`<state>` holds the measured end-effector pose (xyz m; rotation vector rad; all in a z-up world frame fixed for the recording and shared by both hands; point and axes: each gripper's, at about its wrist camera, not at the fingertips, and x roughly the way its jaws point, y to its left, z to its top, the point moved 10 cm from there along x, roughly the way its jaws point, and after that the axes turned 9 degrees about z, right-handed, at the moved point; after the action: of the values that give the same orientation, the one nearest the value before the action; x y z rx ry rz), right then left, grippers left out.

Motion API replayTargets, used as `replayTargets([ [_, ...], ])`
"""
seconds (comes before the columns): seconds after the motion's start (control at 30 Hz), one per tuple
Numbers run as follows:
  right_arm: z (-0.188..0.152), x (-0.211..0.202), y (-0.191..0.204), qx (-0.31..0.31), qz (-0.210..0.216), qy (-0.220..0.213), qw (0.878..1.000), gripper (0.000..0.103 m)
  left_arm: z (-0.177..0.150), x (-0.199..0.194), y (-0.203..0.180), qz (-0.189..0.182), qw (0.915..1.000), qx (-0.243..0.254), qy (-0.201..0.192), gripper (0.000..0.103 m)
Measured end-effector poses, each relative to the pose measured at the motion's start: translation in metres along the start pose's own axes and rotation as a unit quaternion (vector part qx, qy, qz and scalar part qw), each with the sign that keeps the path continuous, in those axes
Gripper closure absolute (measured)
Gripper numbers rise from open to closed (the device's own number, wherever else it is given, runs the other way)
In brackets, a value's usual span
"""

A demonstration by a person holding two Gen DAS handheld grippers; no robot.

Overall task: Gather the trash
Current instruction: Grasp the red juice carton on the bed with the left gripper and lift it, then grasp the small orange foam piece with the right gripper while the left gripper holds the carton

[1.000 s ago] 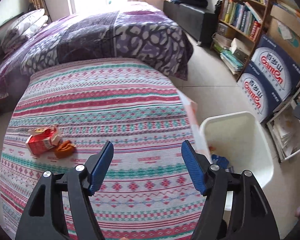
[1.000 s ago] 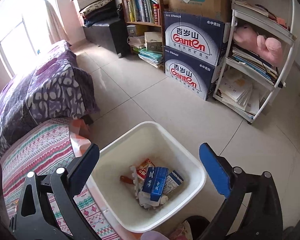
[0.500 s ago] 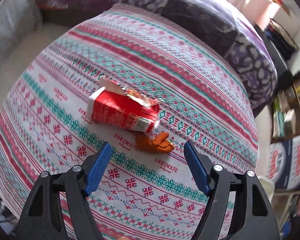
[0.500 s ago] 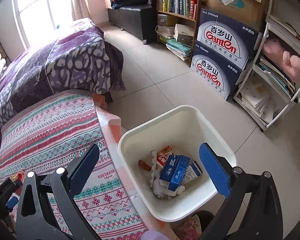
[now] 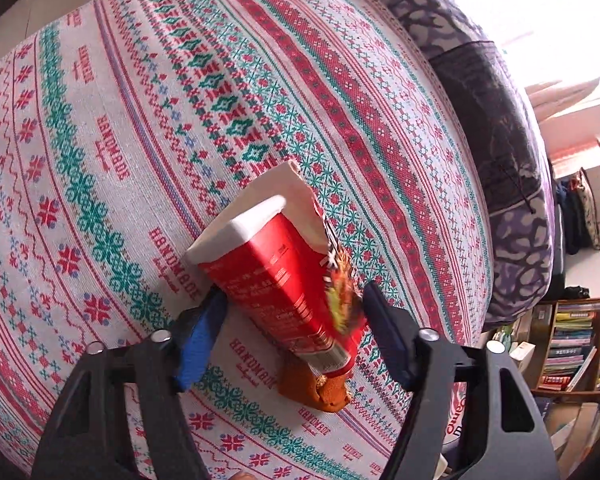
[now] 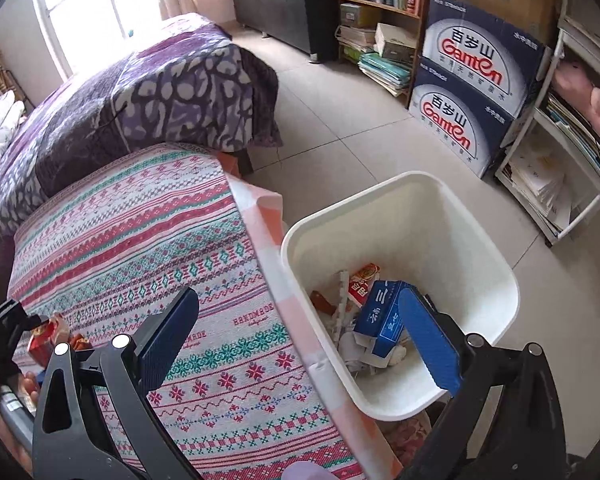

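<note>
Your left gripper (image 5: 292, 320) angles steeply down over the striped woven tablecloth (image 5: 140, 120), jaws closing around a torn red-and-white paper carton (image 5: 276, 276) lying there; your right gripper (image 6: 300, 344) hangs open above the white plastic bin (image 6: 480, 248)

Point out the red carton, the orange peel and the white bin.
red carton (image 5: 276, 288), left wrist view, its red side panel
orange peel (image 5: 312, 390), left wrist view, its top
white bin (image 6: 496, 264), right wrist view, its right rim
</note>
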<state>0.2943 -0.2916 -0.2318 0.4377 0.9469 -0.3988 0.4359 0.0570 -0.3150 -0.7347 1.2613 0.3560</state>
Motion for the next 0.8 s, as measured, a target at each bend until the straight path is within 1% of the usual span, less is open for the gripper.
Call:
replayTargets([
  [0.03, -0.004, 0.004, 0.005, -0.006, 0.005, 0.009, 1.0, 0.007, 0.0, 0.0, -0.004, -0.012, 0.9998, 0.015, 0.004, 0.062],
  [0.1, -0.014, 0.012, 0.015, -0.012, 0.017, 0.03, 0.999, 0.007, 0.002, -0.003, -0.005, -0.025, 0.9989, 0.039, 0.01, 0.066],
  [0.23, -0.039, 0.028, 0.044, -0.015, 0.065, 0.083, 0.994, 0.007, 0.013, -0.022, 0.002, -0.02, 0.9952, 0.094, -0.016, 0.069],
  [0.3, -0.053, 0.036, 0.063, -0.013, 0.092, 0.112, 0.989, 0.007, 0.021, -0.04, 0.006, -0.007, 0.9914, 0.123, -0.045, 0.07],
  [0.37, -0.068, 0.045, 0.084, -0.01, 0.109, 0.137, 0.985, 0.008, 0.028, -0.063, 0.009, 0.014, 0.9837, 0.157, -0.086, 0.07],
  [0.43, -0.08, 0.052, 0.106, 0.004, 0.122, 0.15, 0.981, 0.009, 0.032, -0.086, 0.014, 0.028, 0.975, 0.184, -0.122, 0.07],
  [0.5, -0.092, 0.06, 0.132, 0.028, 0.136, 0.16, 0.977, 0.01, 0.033, -0.108, 0.018, 0.032, 0.9688, 0.197, -0.147, 0.07],
  [0.6, -0.105, 0.07, 0.17, 0.057, 0.151, 0.166, 0.973, 0.012, 0.034, -0.141, 0.027, 0.029, 0.9626, 0.206, -0.173, 0.07],
  [0.63, -0.107, 0.072, 0.179, 0.062, 0.15, 0.163, 0.973, 0.014, 0.034, -0.151, 0.029, 0.03, 0.9595, 0.211, -0.184, 0.069],
  [0.73, -0.11, 0.08, 0.205, 0.078, 0.149, 0.146, 0.975, 0.014, 0.035, -0.184, 0.03, 0.033, 0.9458, 0.232, -0.225, 0.069],
  [0.8, -0.11, 0.085, 0.218, 0.076, 0.145, 0.138, 0.977, 0.015, 0.036, -0.201, 0.032, 0.029, 0.9395, 0.237, -0.245, 0.069],
])
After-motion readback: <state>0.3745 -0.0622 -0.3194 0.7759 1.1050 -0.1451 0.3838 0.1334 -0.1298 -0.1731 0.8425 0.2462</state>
